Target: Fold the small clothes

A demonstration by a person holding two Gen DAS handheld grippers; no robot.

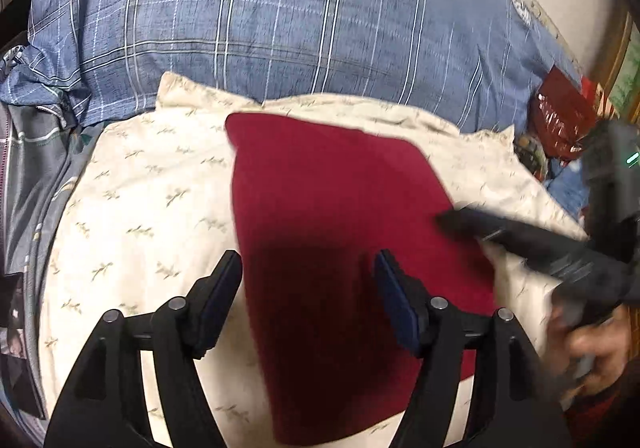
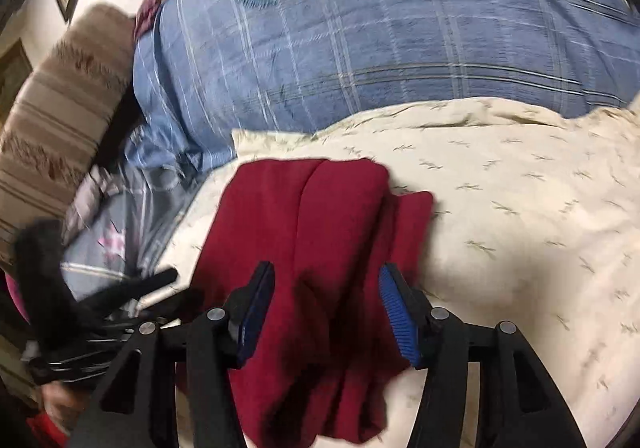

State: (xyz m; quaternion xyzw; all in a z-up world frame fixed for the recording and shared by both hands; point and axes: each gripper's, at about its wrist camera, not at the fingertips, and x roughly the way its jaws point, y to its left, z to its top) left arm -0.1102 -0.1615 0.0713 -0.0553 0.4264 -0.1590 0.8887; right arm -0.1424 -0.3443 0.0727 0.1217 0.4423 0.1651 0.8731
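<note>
The red cloth (image 1: 340, 208) is lying folded on the cream pillow (image 1: 140, 188), running from its middle toward the near edge, with the plaid quilt (image 1: 280, 28) behind. The left gripper (image 1: 308, 288) and right gripper (image 2: 326, 308) are both hovering over it, jaws about half open and gripping nothing. It is looking soft, light and limp, likely to sag and slide on itself, so pinching both layers at a near corner seems the best hold.
</note>
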